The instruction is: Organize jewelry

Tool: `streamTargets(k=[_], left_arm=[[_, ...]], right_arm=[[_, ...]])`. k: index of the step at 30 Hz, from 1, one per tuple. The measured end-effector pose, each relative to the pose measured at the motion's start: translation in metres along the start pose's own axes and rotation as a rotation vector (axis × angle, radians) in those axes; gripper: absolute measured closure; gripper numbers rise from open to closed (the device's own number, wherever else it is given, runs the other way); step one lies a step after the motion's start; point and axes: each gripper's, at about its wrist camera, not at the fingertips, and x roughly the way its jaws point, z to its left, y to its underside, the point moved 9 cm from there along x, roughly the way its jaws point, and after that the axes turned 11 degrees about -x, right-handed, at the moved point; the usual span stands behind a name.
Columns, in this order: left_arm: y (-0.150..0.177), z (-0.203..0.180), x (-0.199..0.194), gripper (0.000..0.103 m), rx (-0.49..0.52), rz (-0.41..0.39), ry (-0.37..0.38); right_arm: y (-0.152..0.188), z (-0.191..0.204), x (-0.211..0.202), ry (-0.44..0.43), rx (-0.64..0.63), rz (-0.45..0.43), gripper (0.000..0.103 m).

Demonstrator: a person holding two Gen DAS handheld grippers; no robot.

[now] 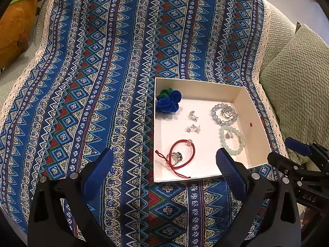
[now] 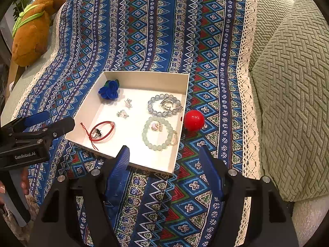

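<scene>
A shallow white box [image 1: 197, 90] [image 2: 144, 78] lies on the patterned blue cloth. In it lie a blue fabric flower [image 1: 169, 101] [image 2: 109, 90], silver earrings [image 1: 193, 121] [image 2: 125, 109], a blue-grey bead bracelet [image 1: 223, 114] [image 2: 162, 105], a pale green bead bracelet [image 1: 232, 141] [image 2: 158, 133] and a red cord bracelet [image 1: 182, 154] [image 2: 100, 132] around a ring. My left gripper [image 1: 164, 162] is open and empty, at the box's near left corner. My right gripper [image 2: 164, 158] is open and empty over the box's near edge.
A red ball [image 2: 194, 120] lies on the cloth beside the box's right wall. A brown plush toy [image 2: 33, 30] [image 1: 18, 20] sits at the far left. Green textured cushions [image 2: 287, 103] [image 1: 296, 94] border the cloth on the right.
</scene>
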Motion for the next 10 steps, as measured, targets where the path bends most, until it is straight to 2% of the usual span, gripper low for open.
streamTargets(k=[10], left_arm=[[0.0005, -0.0005, 0.0024, 0.005, 0.047, -0.002, -0.039]], right_arm=[[-0.0005, -0.003, -0.0001, 0.001, 0.006, -0.009, 0.033]])
